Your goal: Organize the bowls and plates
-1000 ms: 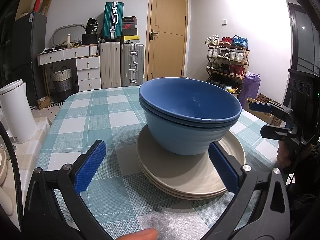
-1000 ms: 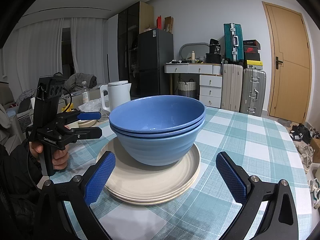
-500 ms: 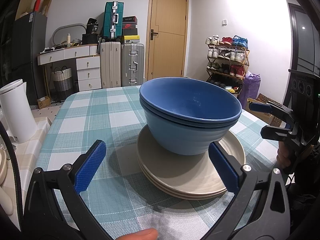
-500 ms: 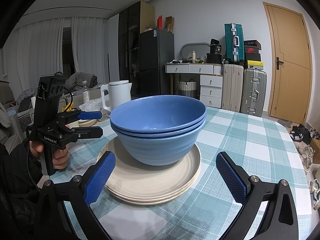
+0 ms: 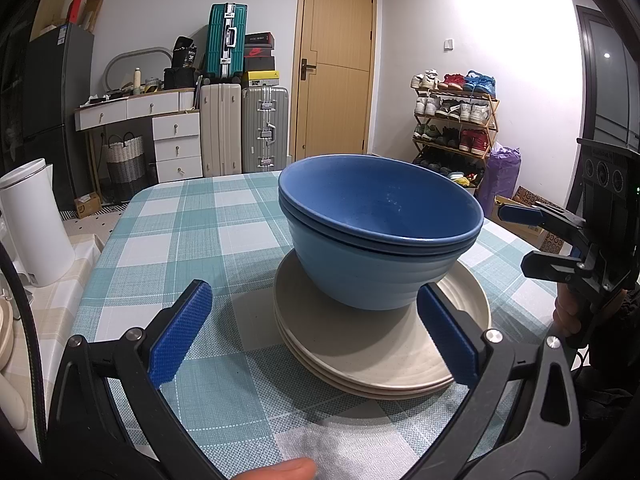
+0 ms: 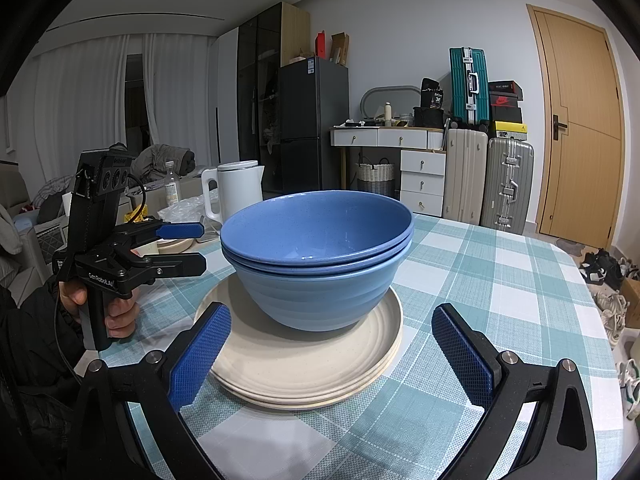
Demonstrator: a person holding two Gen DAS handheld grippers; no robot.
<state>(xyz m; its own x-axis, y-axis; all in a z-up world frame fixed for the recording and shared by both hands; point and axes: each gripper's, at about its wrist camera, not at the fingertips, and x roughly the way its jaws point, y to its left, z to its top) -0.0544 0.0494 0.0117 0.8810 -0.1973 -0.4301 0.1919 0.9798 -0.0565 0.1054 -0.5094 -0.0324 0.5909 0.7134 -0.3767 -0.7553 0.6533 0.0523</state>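
Blue bowls [image 6: 316,264] nested on cream plates [image 6: 300,364]; kettle [image 6: 236,188] behind. Both grippers' fingers spread, empty.

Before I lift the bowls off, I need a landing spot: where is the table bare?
Bare checked cloth between the bowl stack on the plates and the door-side edge. Crowded by the kettle.
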